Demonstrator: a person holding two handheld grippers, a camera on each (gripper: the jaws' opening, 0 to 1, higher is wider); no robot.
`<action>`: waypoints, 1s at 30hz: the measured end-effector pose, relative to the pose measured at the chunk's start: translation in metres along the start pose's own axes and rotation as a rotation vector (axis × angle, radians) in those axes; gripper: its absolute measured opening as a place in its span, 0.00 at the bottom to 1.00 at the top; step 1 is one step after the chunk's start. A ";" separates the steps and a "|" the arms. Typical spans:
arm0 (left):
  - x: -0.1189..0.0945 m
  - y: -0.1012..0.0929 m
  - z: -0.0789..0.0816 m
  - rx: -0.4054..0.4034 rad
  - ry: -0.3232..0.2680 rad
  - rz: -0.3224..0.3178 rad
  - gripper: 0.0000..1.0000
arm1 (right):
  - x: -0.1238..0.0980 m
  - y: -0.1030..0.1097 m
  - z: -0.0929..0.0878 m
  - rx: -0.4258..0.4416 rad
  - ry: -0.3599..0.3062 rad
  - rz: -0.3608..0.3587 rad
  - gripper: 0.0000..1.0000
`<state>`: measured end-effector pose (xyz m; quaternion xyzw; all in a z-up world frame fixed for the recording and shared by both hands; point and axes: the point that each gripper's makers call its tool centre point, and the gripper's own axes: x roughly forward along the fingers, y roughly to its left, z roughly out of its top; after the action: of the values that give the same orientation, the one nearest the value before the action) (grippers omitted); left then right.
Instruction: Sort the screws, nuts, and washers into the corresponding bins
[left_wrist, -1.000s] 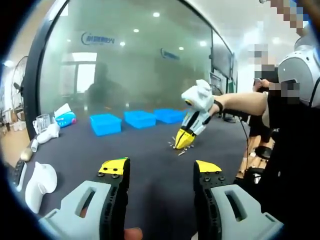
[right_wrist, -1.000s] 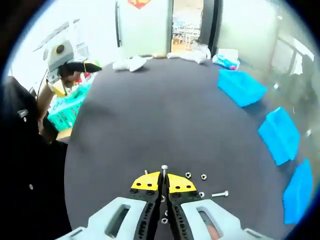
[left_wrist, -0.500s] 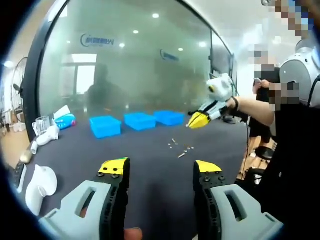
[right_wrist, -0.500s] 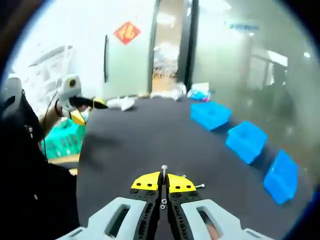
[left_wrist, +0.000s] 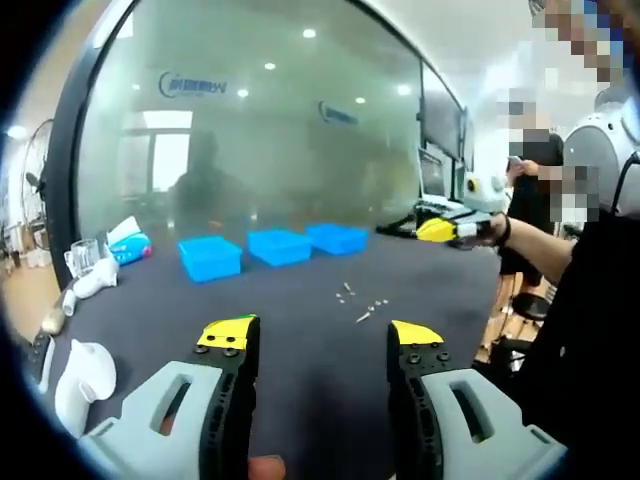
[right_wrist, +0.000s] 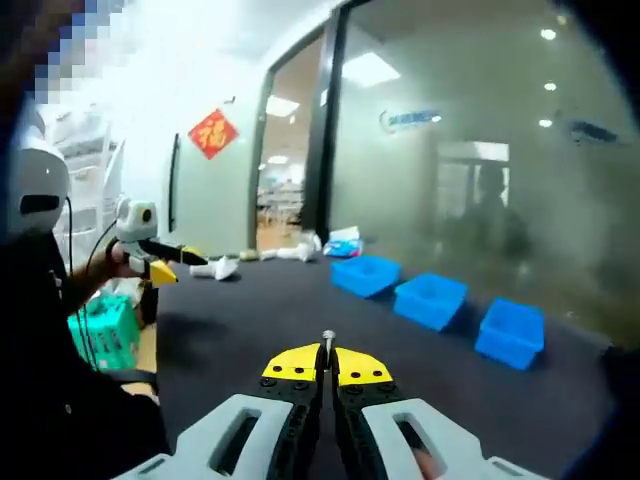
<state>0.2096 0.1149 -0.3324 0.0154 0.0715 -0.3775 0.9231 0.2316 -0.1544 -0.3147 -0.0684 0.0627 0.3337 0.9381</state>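
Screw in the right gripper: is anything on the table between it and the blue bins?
Nothing visible. The right gripper is shut on the screw, and the dark table between it and the three blue bins looks bare. The white clutter sits at the table's far end, off that path.

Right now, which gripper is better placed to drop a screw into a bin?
The right gripper: its jaws are shut on a screw, raised above the table with the three blue bins ahead. The left gripper is open, holding nothing, low over the table's near end.
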 end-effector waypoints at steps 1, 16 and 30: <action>0.000 -0.001 0.000 0.001 0.000 -0.002 0.50 | -0.005 -0.005 0.000 -0.006 -0.010 -0.030 0.01; 0.003 -0.007 0.005 0.016 -0.003 -0.018 0.50 | -0.058 -0.041 -0.012 0.043 -0.089 -0.256 0.01; 0.001 -0.005 0.003 0.012 -0.001 -0.009 0.50 | -0.028 -0.127 0.019 -0.008 -0.137 -0.413 0.01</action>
<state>0.2070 0.1100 -0.3294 0.0206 0.0686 -0.3821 0.9213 0.2919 -0.2658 -0.2803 -0.0606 -0.0181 0.1386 0.9883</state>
